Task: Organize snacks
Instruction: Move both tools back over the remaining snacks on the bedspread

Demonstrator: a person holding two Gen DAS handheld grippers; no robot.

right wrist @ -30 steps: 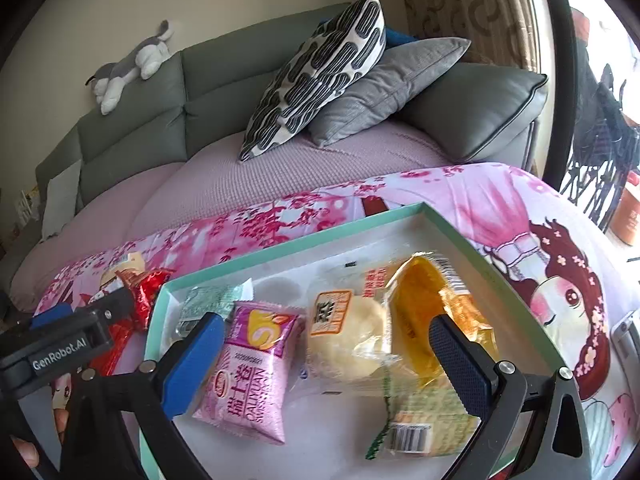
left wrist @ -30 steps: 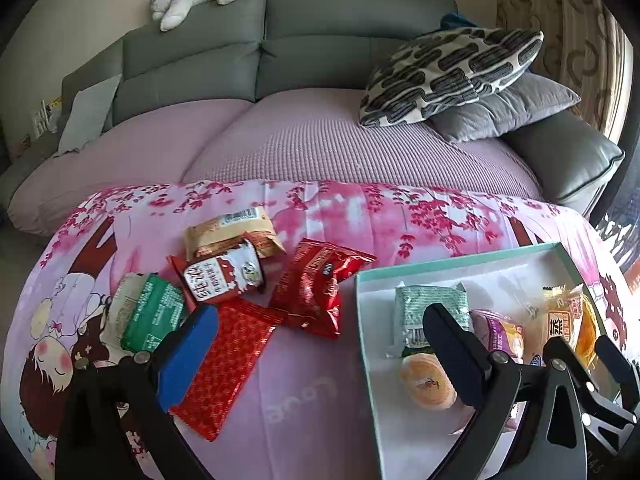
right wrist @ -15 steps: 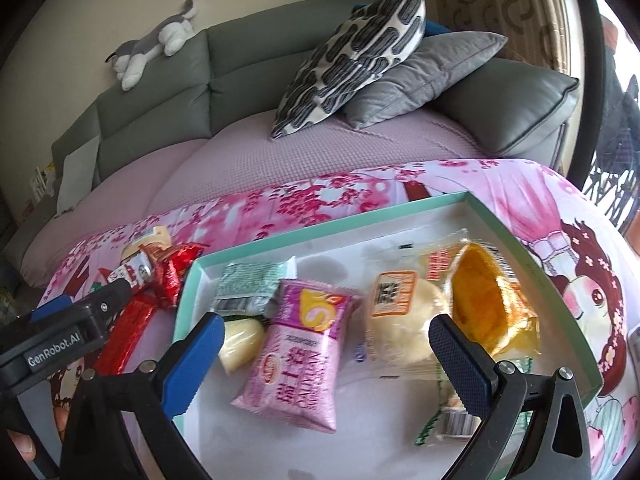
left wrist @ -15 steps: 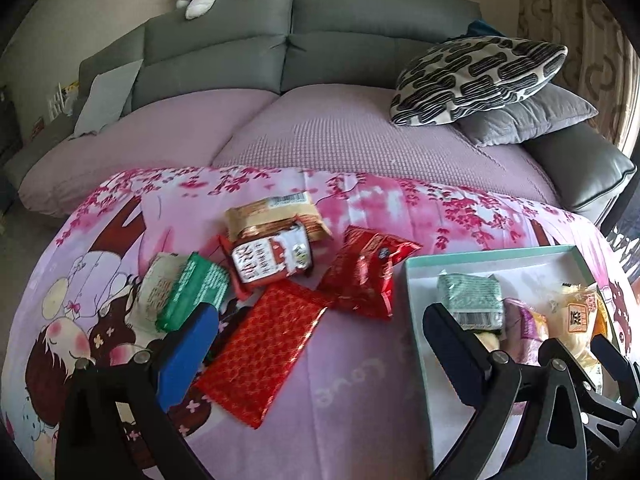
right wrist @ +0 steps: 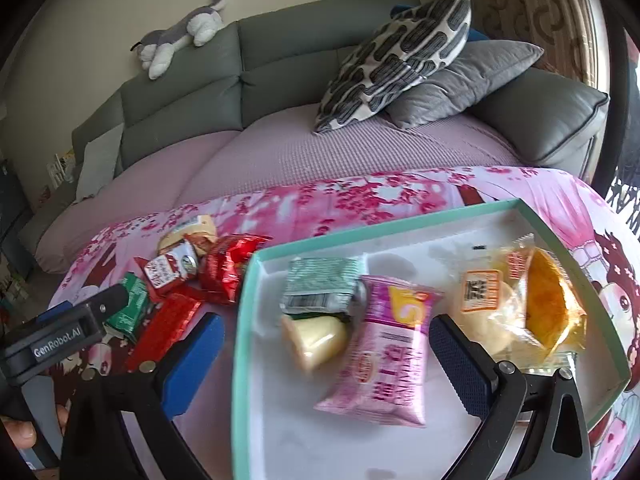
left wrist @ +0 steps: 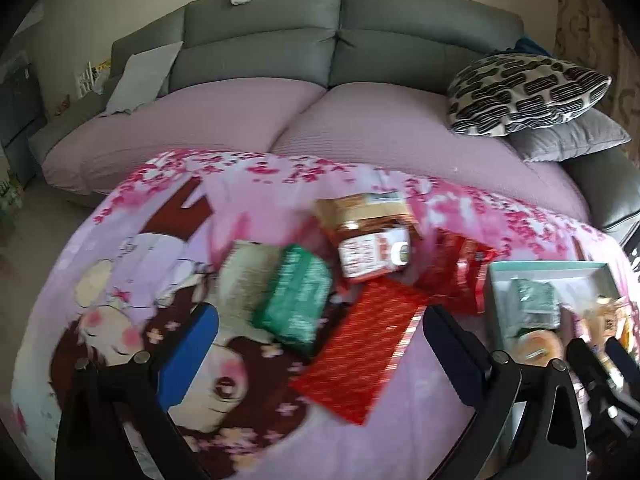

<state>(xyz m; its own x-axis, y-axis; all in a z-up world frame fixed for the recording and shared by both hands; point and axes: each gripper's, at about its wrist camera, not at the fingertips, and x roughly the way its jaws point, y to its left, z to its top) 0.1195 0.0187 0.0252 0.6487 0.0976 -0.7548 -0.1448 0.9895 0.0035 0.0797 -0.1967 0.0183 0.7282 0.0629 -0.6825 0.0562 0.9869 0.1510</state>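
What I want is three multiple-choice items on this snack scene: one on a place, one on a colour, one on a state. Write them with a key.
1. The pink packet lies:
A) in the tray
B) on the sofa
C) on the floor

2. The tray's rim is:
A) red
B) teal
C) black

3. The left gripper is:
A) shut on a packet
B) open, gripping nothing
C) out of view

Key:
1. A, it rests on the tray's white inside among other snacks.
2. B, a teal edge frames the white inside.
3. B, its fingers stand wide apart above the packets.

Grey sofa (right wrist: pixel 280 56) – plush dog (right wrist: pixel 180 32) on top, patterned cushion (right wrist: pixel 396 60), pink cartoon cloth (left wrist: pixel 132 320)
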